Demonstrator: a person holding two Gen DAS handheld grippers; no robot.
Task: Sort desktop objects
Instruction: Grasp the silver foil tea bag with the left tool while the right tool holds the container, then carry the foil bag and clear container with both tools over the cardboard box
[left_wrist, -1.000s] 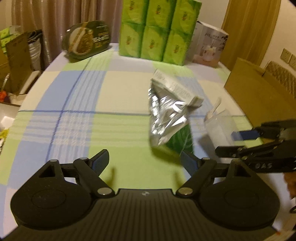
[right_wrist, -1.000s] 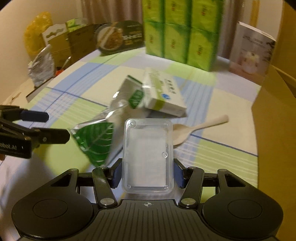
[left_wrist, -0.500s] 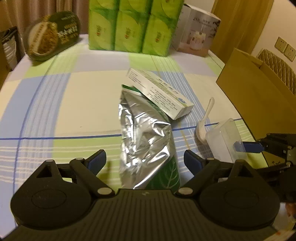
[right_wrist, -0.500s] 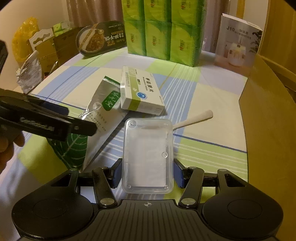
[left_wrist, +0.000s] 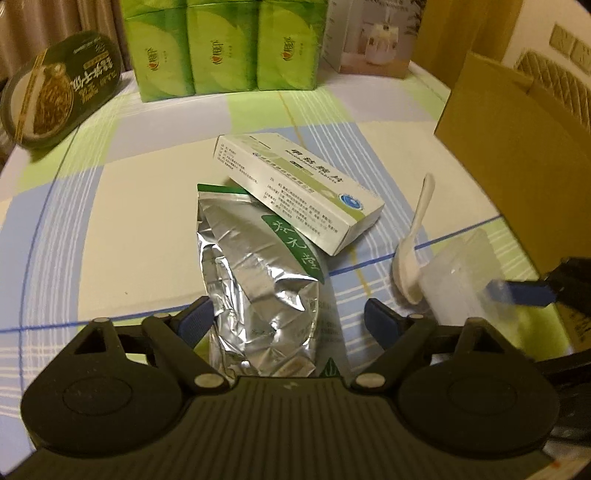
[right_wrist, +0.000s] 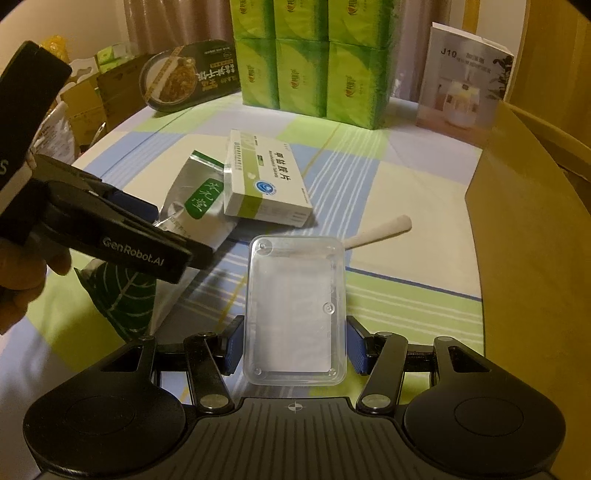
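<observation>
Two grippers: both were over the checked tablecloth (left_wrist: 147, 206), each on its own item.
Left gripper (left_wrist: 284, 321): its jaws were closing around the foil pouch (left_wrist: 258, 280), left pad at the pouch's edge, right pad apart from it, so no grip yet by the look of it.
Foil pouch: lay flat on the cloth, silver with a green label, its far end tucked under the medicine box (left_wrist: 299, 192).
Medicine box: rested tilted across the pouch's top corner; likely to slide off if the pouch gets pulled.
Right gripper (right_wrist: 295, 347): about half open and clamped on the clear plastic container (right_wrist: 295, 314), pads pressing both long sides, seemingly to keep it ready for sorting.
Plastic spoon (right_wrist: 380, 232): lay on the cloth just behind the container, near the cardboard box (right_wrist: 528, 258).
Backdrop: green tissue packs (right_wrist: 310, 62) and a noodle bowl (right_wrist: 188, 77) stood at the far edge, untouched.
</observation>
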